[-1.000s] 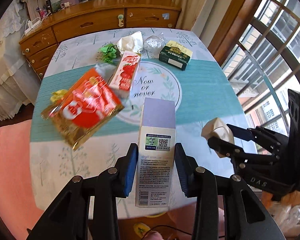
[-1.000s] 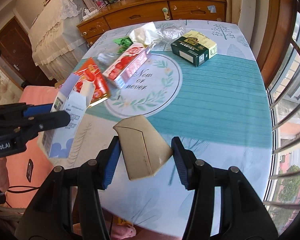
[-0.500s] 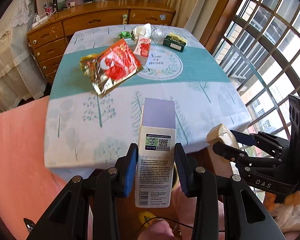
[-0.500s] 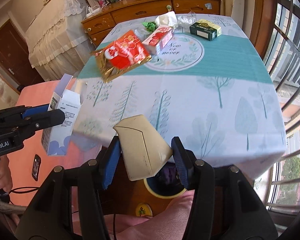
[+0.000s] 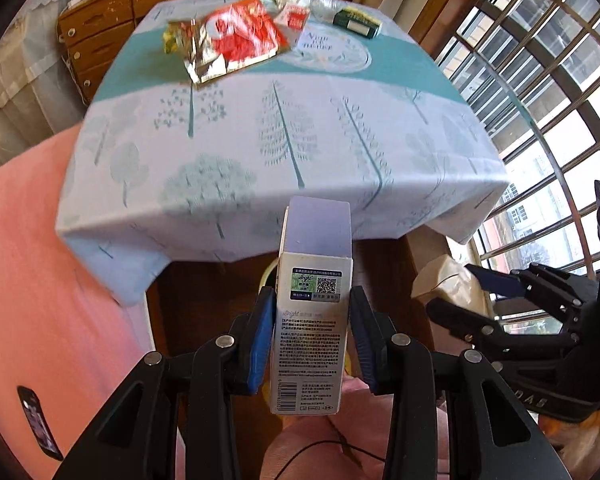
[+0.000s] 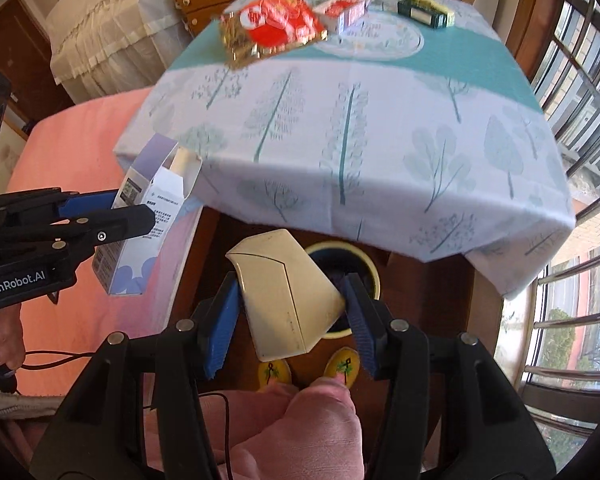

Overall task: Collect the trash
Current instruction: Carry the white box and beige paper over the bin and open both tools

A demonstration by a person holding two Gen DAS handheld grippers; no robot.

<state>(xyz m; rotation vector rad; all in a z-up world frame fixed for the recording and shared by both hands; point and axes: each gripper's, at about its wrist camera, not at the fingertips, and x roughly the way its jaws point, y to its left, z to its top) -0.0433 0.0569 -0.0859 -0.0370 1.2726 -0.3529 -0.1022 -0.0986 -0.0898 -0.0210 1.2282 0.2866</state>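
While the right claw [image 6: 292, 316] pinched a crumpled beige paper cup [image 6: 286, 294] right above the yellow-rimmed round bin [image 6: 370, 270] under the desk [image 6: 380, 152], the left claw [image 5: 310, 332] clamped a tall white-and-lavender cardboard box [image 5: 314, 312] off to the side, so right was nearer.

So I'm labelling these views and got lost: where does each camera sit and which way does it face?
Left wrist: on the left tongs, looking steeply down past the table edge; they grip a white carton; the right tongs show at right.
Right wrist: on the right tongs, facing down at a yellow-rimmed bin; they grip a beige box; knees, slippers and the left tongs show.
Shared: table, red snack bag, both held items.
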